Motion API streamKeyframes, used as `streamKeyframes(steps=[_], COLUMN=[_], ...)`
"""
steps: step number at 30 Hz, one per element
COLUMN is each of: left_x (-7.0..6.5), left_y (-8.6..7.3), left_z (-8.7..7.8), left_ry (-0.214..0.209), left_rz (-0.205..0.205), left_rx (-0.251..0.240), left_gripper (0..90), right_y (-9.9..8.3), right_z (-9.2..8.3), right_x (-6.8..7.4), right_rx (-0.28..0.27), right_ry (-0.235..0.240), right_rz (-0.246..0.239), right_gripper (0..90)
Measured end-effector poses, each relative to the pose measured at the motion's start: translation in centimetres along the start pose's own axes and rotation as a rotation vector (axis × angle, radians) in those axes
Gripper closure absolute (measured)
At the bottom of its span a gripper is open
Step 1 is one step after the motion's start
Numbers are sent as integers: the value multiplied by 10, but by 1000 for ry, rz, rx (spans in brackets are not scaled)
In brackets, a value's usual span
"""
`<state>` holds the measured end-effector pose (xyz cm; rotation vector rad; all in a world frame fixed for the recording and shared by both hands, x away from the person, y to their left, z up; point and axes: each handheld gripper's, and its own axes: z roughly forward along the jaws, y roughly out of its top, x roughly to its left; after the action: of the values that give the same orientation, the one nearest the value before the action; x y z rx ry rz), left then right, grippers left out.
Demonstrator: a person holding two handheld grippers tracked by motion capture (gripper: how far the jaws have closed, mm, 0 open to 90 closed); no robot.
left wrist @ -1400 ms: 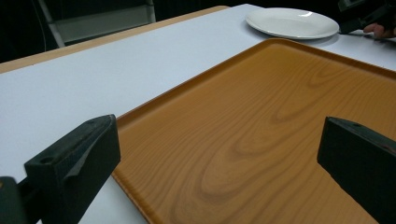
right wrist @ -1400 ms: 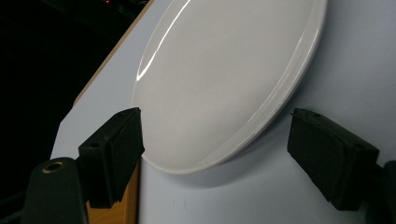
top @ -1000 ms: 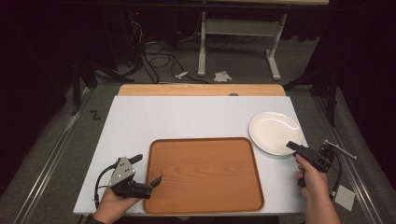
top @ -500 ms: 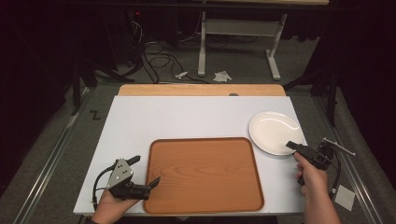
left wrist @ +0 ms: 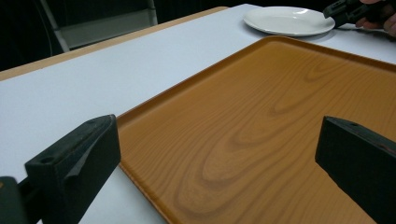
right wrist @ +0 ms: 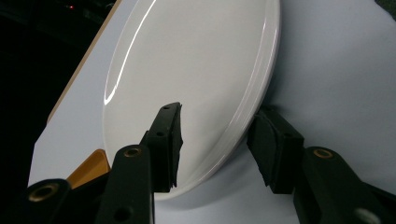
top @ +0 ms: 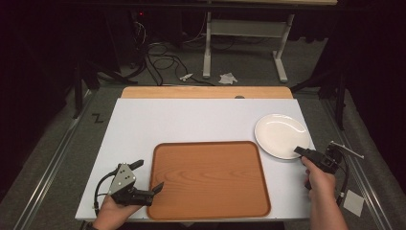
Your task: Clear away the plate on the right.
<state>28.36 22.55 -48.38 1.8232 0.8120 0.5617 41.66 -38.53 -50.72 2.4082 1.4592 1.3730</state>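
A white plate (top: 280, 135) lies on the white table at the right. My right gripper (top: 298, 151) reaches its near rim. In the right gripper view the jaws (right wrist: 217, 140) straddle that rim of the plate (right wrist: 187, 70), one over the top and one outside it. They have just been closing, with a gap still showing. A brown wood-grain tray (top: 208, 177) lies at the front centre. My left gripper (top: 151, 175) rests at its left front corner, open. In the left gripper view one jaw (left wrist: 215, 163) is over the table and one over the tray (left wrist: 261, 116).
The white table top (top: 191, 120) has a wooden strip (top: 206, 92) along its far edge. Beyond it, cables and a desk frame (top: 239, 33) stand on the dark floor. The right hand and its gripper (left wrist: 343, 9) show beside the plate (left wrist: 289, 19).
The right gripper's jaws look a little narrower at the plate's rim. Both hands keep their places.
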Motion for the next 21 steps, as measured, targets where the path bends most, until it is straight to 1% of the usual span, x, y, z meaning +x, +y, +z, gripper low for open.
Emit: streamKeyframes(steps=[3, 5, 9, 10, 15, 17, 19, 20, 21], left_x=[-1, -1, 0, 1, 1, 0, 0, 0, 1], left_y=[0, 0, -1, -1, 0, 0, 0, 0, 0], left_z=[0, 0, 1, 1, 0, 0, 0, 0, 1], left_ry=[-2, -2, 3, 4, 4, 3, 1, 1, 2], left_rz=[0, -2, -12, -19, -11, -8, -7, -5, -5], left_rx=[1, 0, -4, -5, -6, -6, -4, -2, -2], left_gripper=[9, 11, 13, 13, 14, 16, 17, 17, 17], right_y=[0, 0, 0, 0, 0, 0, 0, 0, 0], right_z=[0, 0, -1, -1, -1, 0, 0, 0, 0], right_x=[0, 0, -4, -6, -7, -7, -7, -8, -9], right_rx=[-1, 8, 4, -2, -1, -5, -4, 1, 2], right_ry=[-6, -18, -26, -13, -4, -8, -21, -20, -7], right_rz=[3, 5, 26, 52, 54, 61, 57, 58, 72], right_gripper=[587, 634, 719, 719, 718, 750, 778, 781, 792])
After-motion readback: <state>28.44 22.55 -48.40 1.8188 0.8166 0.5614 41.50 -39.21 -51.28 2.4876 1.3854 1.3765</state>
